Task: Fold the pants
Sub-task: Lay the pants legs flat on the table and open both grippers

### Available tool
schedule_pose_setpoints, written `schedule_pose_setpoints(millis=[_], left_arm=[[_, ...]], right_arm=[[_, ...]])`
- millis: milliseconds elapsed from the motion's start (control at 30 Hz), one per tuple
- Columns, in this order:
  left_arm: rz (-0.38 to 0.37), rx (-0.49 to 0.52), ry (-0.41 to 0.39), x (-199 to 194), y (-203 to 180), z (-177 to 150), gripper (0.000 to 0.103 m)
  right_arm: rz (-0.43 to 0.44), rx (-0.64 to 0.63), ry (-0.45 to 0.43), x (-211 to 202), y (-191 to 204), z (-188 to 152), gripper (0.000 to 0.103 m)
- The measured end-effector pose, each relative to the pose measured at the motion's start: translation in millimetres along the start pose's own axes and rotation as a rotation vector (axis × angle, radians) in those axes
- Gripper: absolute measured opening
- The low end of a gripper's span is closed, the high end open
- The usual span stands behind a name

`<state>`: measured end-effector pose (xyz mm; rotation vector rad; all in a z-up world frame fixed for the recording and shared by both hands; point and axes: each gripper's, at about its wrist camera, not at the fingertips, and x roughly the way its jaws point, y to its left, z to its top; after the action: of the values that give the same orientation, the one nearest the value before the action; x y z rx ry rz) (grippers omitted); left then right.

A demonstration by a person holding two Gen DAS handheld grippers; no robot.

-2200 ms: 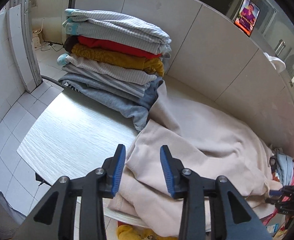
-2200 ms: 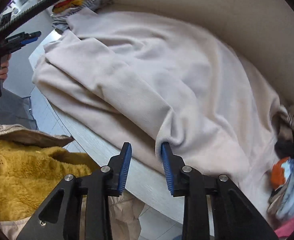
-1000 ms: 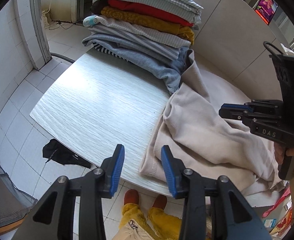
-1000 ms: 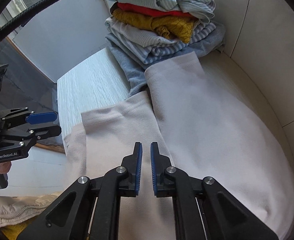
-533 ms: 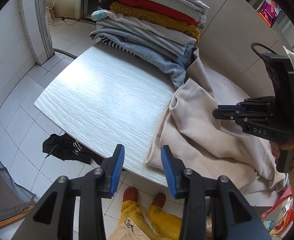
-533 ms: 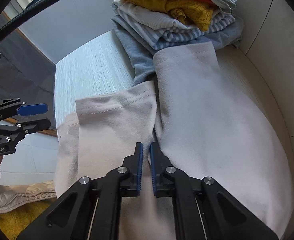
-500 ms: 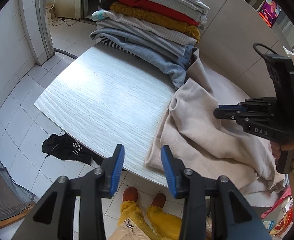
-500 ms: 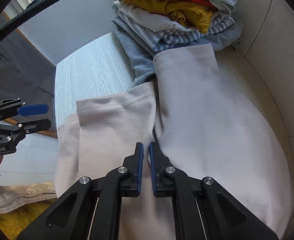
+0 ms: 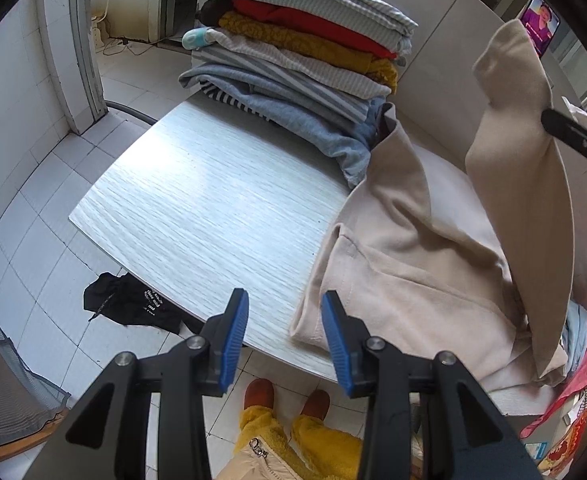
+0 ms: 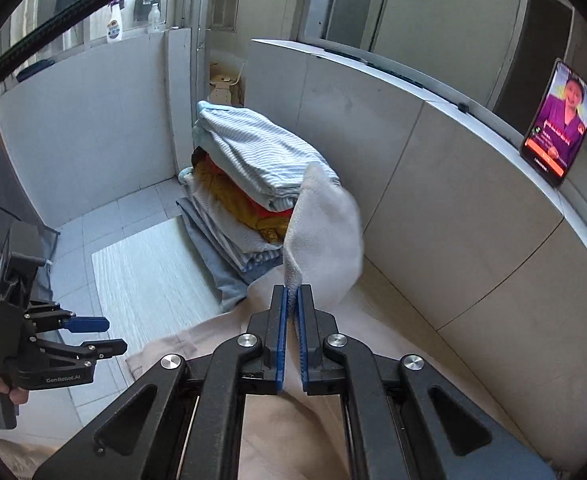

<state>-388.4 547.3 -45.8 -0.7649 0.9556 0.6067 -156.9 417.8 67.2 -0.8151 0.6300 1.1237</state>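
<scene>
Pants (image 9: 413, 264), beige, lie heaped on the right half of the tabletop (image 9: 213, 208), and one part of them is lifted high off the heap: my right tool (image 10: 292, 300) has its pads pinched nearly together on that fabric, which stands up from the tips and flops over in front of the wall panels (image 10: 433, 184). From the left camera the raised part hangs as a tall strip at the right, clear of the rest. A hem of the heap lies right at the near tabletop edge, just beside my left tool (image 9: 285, 328), which hangs over that edge with its jaws partly apart and nothing between them. The left half of the tabletop is bare wood grain, open from the near edge back to the stack (image 9: 293, 48) of folded clothes at the far corner. The stack's lowest grey piece touches the pants. Wall panels close off the far side behind the pants. Below the near edge I see tiled floor (image 9: 33, 220), a black rag (image 9: 133, 308) on it, and the person's shoes (image 9: 259, 392).
</scene>
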Motion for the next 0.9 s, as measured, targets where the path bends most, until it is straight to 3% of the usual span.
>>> schedule_pose_setpoints(millis=[233,333,433,533,633,767,900], left_arm=[[0.020,-0.031,0.016,3,15,-7,0.039],[0.027,-0.028,0.026,6,16,-6,0.039],[0.031,-0.014,0.027,5,11,-2,0.039],[0.010,0.003,0.001,-6,0,5,0.039],[-0.019,0.048,-0.029,-17,-18,15,0.039],[-0.060,0.126,-0.042,-20,-49,25,0.041],[-0.073,0.213,-0.003,0,-82,24,0.042]], right_arm=[[0.196,-0.105,0.205,58,101,-60,0.007],[0.259,-0.080,0.221,55,103,-70,0.007],[0.247,-0.009,0.184,33,74,-74,0.014],[0.174,0.128,0.181,11,28,-92,0.018],[0.041,0.292,0.208,-12,-30,-134,0.018],[-0.211,0.527,0.303,-51,-114,-216,0.018],[-0.495,0.761,0.407,-105,-192,-304,0.018]])
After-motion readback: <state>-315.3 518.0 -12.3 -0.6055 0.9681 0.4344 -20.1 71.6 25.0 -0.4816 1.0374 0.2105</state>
